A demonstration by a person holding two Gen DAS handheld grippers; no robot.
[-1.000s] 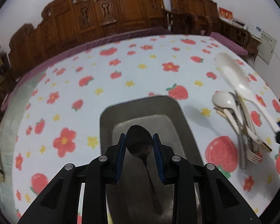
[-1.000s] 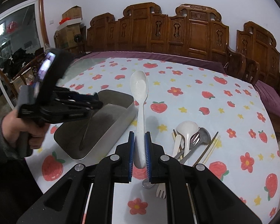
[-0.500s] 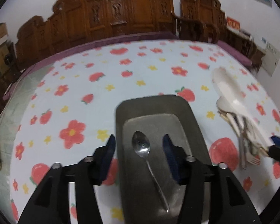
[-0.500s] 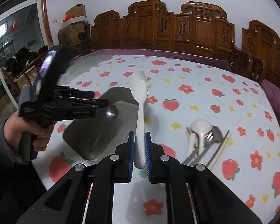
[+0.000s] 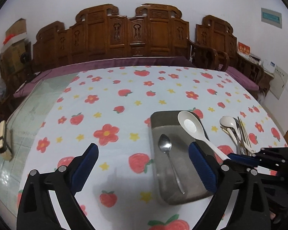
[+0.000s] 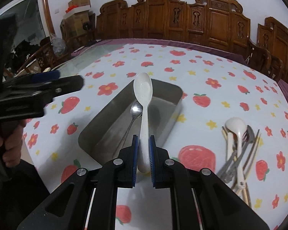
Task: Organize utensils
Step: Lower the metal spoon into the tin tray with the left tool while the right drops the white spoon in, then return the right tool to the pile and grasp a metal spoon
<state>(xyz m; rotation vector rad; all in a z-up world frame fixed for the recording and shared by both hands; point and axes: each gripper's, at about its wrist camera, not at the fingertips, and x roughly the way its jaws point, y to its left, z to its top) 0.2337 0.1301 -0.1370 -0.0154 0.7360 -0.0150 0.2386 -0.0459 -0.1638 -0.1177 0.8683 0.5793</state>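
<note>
A grey metal tray (image 5: 163, 118) (image 6: 163, 88) sits on the strawberry-print tablecloth. A metal spoon (image 5: 165, 145) (image 6: 136, 109) lies loose inside it. My left gripper (image 5: 142, 147) hangs above the tray's left side. Its jaws are opening wide and grip nothing. My right gripper (image 6: 143, 140) is shut on the handle of a large white spoon (image 6: 143, 88) (image 5: 192, 126), whose bowl hovers over the tray. A pile of several more utensils (image 6: 240, 140) (image 5: 236, 132) lies on the cloth to the right of the tray.
Carved wooden chairs (image 5: 132, 36) line the table's far side. A pale block (image 5: 2, 141) rests on the bare glass strip at the table's left edge. A person's hand (image 6: 11, 147) holds the left gripper (image 6: 67, 78) at the table's near-left edge.
The left gripper let go of the metal spoon, which now lies in the tray, then spread wide and drew back up and to the left. The right gripper carried the white spoon over the tray.
</note>
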